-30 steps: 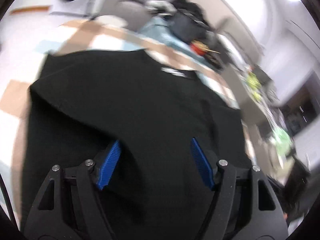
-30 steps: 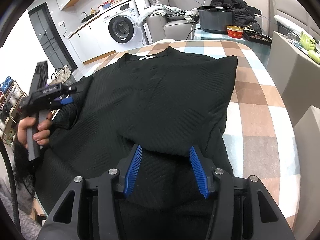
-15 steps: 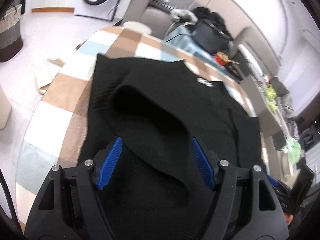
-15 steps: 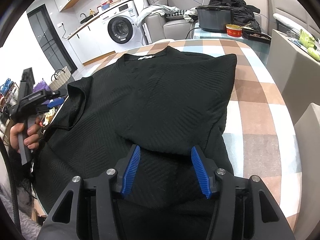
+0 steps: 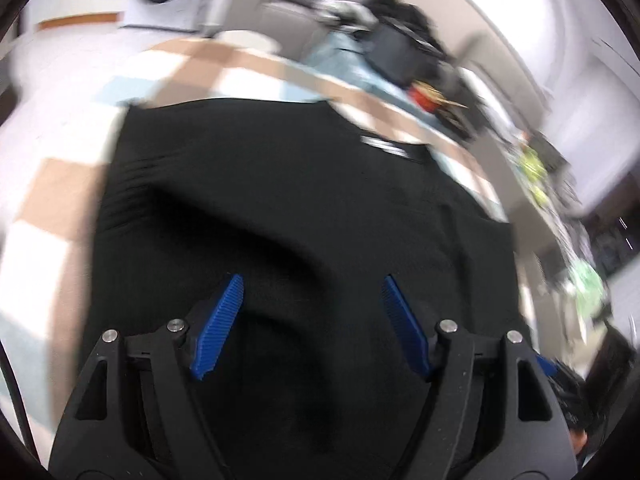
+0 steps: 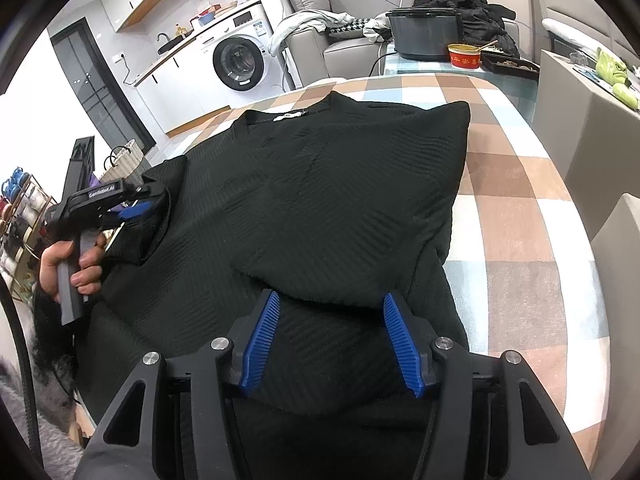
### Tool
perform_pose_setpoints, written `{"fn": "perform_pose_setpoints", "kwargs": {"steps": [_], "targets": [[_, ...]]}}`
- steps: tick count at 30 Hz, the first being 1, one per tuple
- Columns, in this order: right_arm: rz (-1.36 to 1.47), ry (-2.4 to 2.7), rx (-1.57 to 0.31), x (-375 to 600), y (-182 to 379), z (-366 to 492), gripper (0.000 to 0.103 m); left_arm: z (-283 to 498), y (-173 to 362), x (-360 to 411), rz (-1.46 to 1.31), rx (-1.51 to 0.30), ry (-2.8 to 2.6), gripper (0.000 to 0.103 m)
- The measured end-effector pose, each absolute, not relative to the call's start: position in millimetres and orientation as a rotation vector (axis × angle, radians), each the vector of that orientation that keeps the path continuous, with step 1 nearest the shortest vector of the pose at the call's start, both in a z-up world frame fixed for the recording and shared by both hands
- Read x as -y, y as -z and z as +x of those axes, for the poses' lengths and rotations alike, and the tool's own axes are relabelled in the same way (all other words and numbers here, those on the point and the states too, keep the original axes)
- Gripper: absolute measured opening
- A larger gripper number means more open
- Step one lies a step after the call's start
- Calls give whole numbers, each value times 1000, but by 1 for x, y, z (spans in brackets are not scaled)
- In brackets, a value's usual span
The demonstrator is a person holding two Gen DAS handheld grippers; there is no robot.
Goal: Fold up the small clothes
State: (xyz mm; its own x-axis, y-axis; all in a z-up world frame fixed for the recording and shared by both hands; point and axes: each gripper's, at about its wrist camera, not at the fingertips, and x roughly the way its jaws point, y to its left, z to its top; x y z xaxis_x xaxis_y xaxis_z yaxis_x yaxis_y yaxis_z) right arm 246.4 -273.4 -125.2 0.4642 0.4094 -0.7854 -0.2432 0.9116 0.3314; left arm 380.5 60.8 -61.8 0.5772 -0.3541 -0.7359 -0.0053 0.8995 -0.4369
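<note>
A black knitted sweater (image 6: 340, 184) lies face up on the checked tablecloth (image 6: 520, 208), neck label (image 6: 288, 116) at the far end. Its right side is folded over the body. My right gripper (image 6: 331, 297) hovers open over the near edge of that folded layer, pads apart. At the left, a hand (image 6: 76, 264) holds my left gripper (image 6: 138, 208) against the raised flap of the left sleeve. The blurred left wrist view shows the left gripper (image 5: 313, 280) open, with a ridge of the sweater (image 5: 300, 200) lying between its wide-set pads.
Beyond the table's far edge stand a grey pot (image 6: 424, 36), a red bowl (image 6: 464, 56) and a sofa with dark clothes. A washing machine (image 6: 238, 64) is at the back left, a woven basket (image 6: 124, 160) on the floor, and a grey box (image 6: 580, 120) at right.
The left gripper pulled away to the left from the sleeve, then came back up against its flap. The right gripper stayed put, its pads a little wider apart.
</note>
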Motion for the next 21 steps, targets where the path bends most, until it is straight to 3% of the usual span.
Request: {"fn": "perform_pose_setpoints", "kwargs": {"steps": [7, 21], "targets": [[185, -392, -1004, 276, 122, 243, 56, 363, 33, -12, -279, -884, 360, 70], [202, -401, -1006, 278, 125, 238, 60, 365, 47, -131, -421, -858, -69, 71]]}}
